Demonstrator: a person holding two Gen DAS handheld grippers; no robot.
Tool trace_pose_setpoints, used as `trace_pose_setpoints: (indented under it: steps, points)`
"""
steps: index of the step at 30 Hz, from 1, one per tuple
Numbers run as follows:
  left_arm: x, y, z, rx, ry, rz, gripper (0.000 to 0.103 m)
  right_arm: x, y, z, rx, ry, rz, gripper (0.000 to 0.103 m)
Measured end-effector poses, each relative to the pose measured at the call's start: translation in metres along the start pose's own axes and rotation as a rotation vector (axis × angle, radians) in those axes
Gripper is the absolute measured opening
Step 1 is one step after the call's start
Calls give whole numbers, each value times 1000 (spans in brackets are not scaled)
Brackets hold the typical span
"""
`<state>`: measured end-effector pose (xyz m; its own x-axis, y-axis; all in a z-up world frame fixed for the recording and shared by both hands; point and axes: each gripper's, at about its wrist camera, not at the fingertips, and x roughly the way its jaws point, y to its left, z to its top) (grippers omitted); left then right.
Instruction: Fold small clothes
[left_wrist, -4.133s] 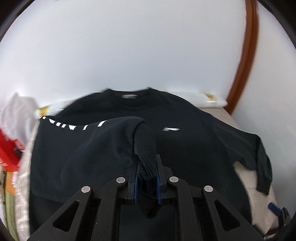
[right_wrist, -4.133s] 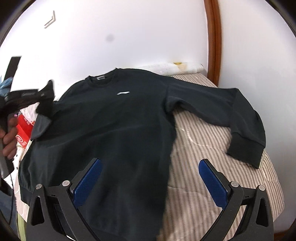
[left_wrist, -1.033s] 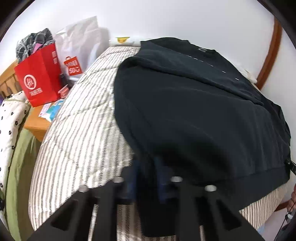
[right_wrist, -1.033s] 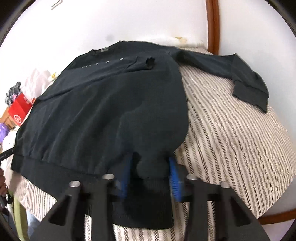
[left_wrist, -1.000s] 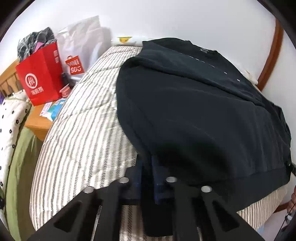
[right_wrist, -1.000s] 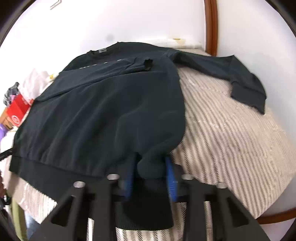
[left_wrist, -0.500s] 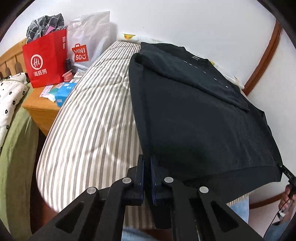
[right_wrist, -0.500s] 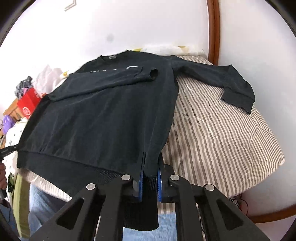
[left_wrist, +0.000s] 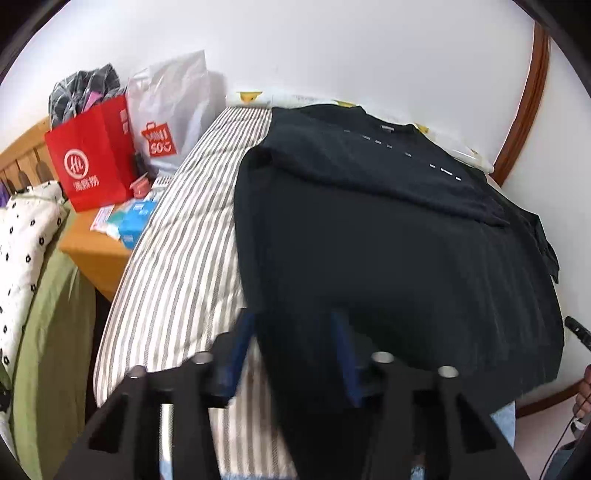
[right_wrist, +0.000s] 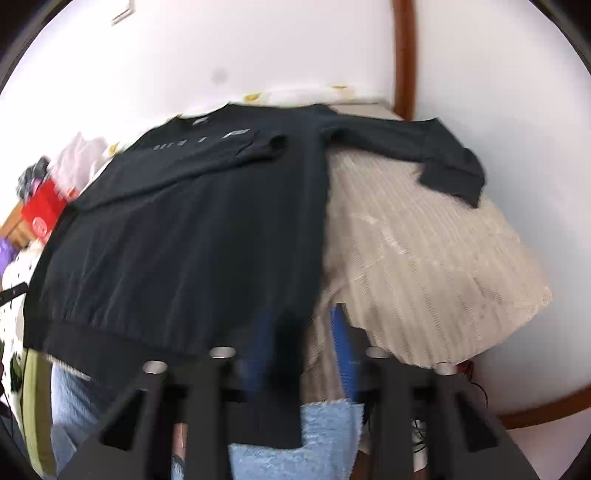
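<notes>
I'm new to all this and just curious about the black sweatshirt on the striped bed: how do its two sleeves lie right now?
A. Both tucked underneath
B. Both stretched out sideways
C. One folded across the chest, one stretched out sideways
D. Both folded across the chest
C: on the black sweatshirt, one sleeve lies across the chest, the other sleeve reaches out over the striped bed.

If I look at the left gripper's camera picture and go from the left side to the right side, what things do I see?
Spotted white blanket → red paper bag → white shopping bag → striped mattress → black sweatshirt → brown wooden trim.
</notes>
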<state>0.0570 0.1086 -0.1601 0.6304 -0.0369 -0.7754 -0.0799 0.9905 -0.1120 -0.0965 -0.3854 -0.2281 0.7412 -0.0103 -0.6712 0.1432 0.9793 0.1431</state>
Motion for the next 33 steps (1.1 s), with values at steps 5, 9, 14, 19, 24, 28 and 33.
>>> trace_pose_setpoints:
  steps: [5,9,14,19,24,28,33]
  points:
    - [18,-22,25,14,5,-5,54,6,-34,23,32,-32,-84,54]
    - [35,-44,42,49,2,15,58,25,-65,45,45,-23,-165,55]
    - [57,-68,56,65,-5,56,58,53,-92,68,56,-19,-215,55]
    - [76,-81,66,66,19,73,58,88,-110,92,91,9,-216,55]
    - [92,-87,71,27,41,50,58,125,-116,116,79,25,-249,55]
    - [98,-90,72,23,57,45,58,150,-122,128,103,48,-294,55]
    - [99,-87,79,22,56,38,58,160,-117,135,70,35,-360,54]
